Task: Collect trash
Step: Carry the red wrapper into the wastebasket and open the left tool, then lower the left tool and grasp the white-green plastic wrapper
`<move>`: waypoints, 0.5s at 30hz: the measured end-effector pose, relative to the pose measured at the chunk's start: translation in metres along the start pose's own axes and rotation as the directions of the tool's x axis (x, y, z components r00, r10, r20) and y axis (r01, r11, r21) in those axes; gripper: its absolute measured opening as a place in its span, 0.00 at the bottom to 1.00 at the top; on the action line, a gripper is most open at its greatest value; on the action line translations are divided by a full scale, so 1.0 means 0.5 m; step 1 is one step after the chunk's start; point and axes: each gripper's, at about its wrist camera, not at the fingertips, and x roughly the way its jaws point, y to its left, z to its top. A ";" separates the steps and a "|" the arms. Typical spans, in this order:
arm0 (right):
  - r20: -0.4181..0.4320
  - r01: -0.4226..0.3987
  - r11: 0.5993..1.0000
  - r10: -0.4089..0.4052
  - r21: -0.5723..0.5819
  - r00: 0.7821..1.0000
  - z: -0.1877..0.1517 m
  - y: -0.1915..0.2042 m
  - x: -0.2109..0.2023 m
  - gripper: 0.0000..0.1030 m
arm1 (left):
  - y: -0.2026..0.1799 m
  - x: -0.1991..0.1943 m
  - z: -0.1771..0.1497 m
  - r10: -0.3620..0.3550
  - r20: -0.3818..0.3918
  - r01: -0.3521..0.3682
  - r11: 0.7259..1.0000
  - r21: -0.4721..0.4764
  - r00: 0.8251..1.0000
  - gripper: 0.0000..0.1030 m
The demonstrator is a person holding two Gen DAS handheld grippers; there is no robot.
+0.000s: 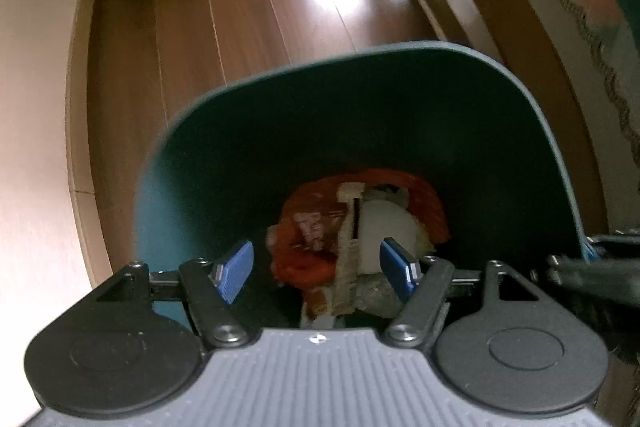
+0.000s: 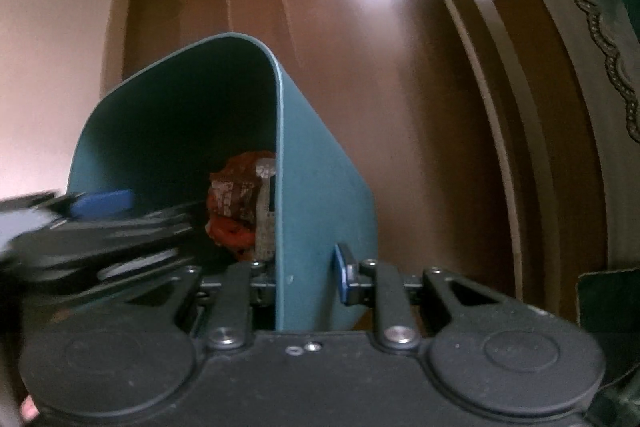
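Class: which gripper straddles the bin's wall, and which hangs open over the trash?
The right gripper straddles the bin wall; the left gripper hangs open above the trash.

The left gripper (image 1: 316, 267) hangs with blue fingers (image 1: 234, 269) spread over the teal bin (image 1: 192, 163), above red wrappers (image 1: 304, 227) and white paper (image 1: 378, 227), wooden floor (image 1: 240, 7) beyond

Nothing can be read in either view. The one thing with print on it is the crumpled red wrapper (image 1: 316, 227) in the teal bin (image 1: 248, 147) — pale markings on a dark panel, too blurred to make out. Seen from the right wrist, the same wrapper (image 2: 234, 199) sits at about nine o'clock of centre — equally unreadable.
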 end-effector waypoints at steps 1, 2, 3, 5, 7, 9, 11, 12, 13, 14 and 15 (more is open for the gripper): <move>0.000 0.006 1.000 -0.006 0.012 1.000 0.005 -0.010 0.009 0.21 | 0.005 -0.012 -0.006 -0.002 0.022 0.003 1.000 -0.004 1.000 0.67; 0.001 0.013 1.000 -0.013 0.019 1.000 0.010 -0.020 0.019 0.21 | 0.009 -0.024 -0.013 -0.004 0.049 0.004 1.000 -0.001 0.999 0.67; 0.002 0.020 0.999 -0.020 0.028 1.000 0.015 -0.030 0.028 0.21 | 0.012 -0.033 -0.021 -0.008 0.068 0.007 1.000 0.003 0.998 0.68; 0.002 0.033 0.998 -0.033 0.045 0.999 0.026 -0.052 0.047 0.21 | 0.020 -0.046 -0.035 -0.024 0.093 0.025 1.000 -0.003 0.995 0.74; 0.003 0.045 0.997 -0.046 0.063 0.999 0.036 -0.076 0.067 0.21 | 0.033 -0.053 -0.049 -0.039 0.116 0.042 0.999 -0.020 0.992 0.74; 0.008 0.057 0.995 -0.058 0.078 0.998 0.041 -0.098 0.082 0.21 | 0.045 -0.054 -0.067 -0.036 0.132 0.042 0.998 -0.037 0.991 0.74; 0.011 0.066 0.993 -0.068 0.094 0.998 0.049 -0.122 0.096 0.21 | 0.051 -0.047 -0.087 -0.004 0.161 0.013 0.998 -0.057 0.987 0.75; 0.013 0.069 0.992 -0.071 0.103 0.997 0.053 -0.136 0.101 0.21 | 0.054 -0.042 -0.098 0.022 0.182 -0.009 0.998 -0.069 0.983 0.75; 0.016 0.071 0.991 -0.073 0.109 0.997 0.057 -0.149 0.106 0.21 | 0.059 -0.036 -0.113 0.025 0.192 -0.011 0.997 -0.074 0.981 0.75; 0.019 0.071 0.991 -0.074 0.111 0.997 0.060 -0.161 0.107 0.21 | 0.065 -0.023 -0.128 0.026 0.195 -0.010 0.997 -0.081 0.980 0.75; 0.020 0.070 0.991 -0.073 0.115 0.997 0.063 -0.174 0.111 0.21 | 0.068 -0.005 -0.140 0.023 0.190 -0.007 0.996 -0.085 0.982 0.76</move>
